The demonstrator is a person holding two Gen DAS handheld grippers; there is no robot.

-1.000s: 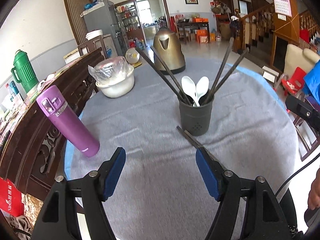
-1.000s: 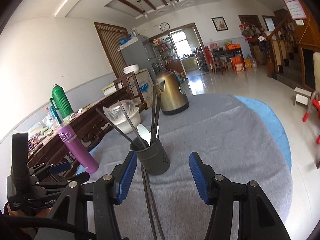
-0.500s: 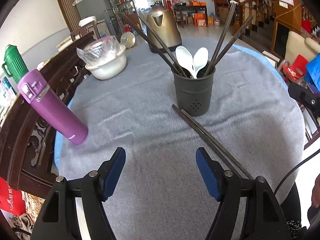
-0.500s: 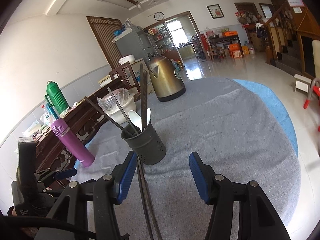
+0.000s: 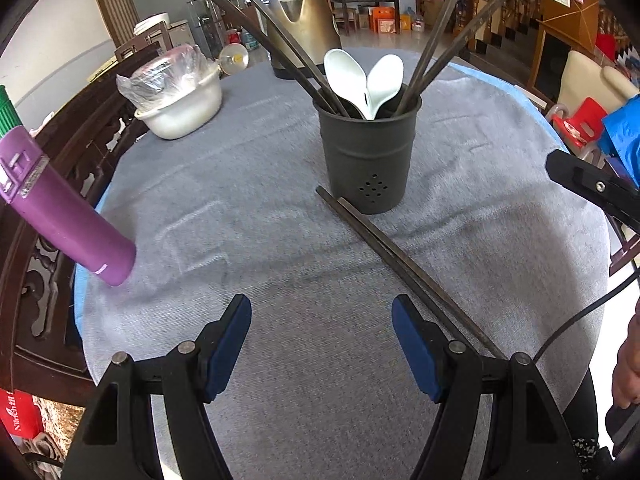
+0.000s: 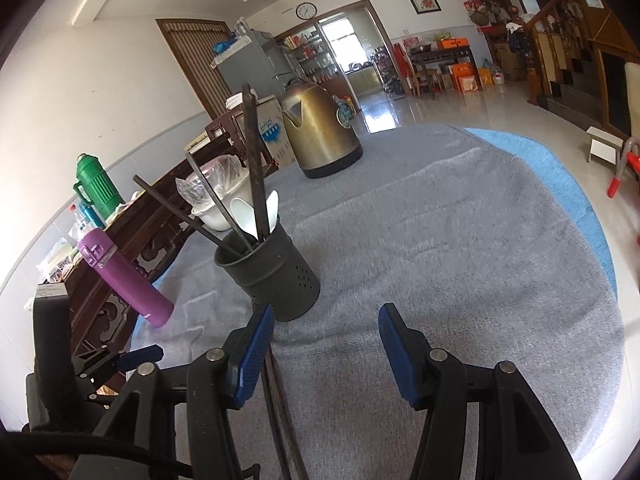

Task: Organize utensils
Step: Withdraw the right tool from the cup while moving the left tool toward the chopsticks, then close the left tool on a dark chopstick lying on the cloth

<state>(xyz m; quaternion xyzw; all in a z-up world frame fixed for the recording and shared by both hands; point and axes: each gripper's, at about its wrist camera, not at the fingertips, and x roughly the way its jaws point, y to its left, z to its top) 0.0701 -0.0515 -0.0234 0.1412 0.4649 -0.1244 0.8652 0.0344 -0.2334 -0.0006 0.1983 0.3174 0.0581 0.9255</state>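
A dark grey utensil cup (image 5: 368,152) stands mid-table and holds two white spoons (image 5: 362,80) and several dark chopsticks (image 5: 452,36). A loose pair of dark chopsticks (image 5: 404,268) lies flat on the grey cloth, running from the cup's foot toward my right. My left gripper (image 5: 320,344) is open and empty, low over the cloth, just left of that pair. In the right wrist view the cup (image 6: 272,272) is ahead to the left. My right gripper (image 6: 324,348) is open and empty; the loose chopsticks (image 6: 280,408) lie under its left finger.
A purple bottle (image 5: 60,216) stands at the left edge. A white bowl with plastic wrap (image 5: 180,96) and a brass kettle (image 5: 304,20) sit at the back. The round table's edge (image 6: 600,264) curves on the right. A carved wooden bench (image 6: 160,208) lines the left.
Both grippers have tilted down and moved closer to the cup and the loose chopsticks. Both stayed open.
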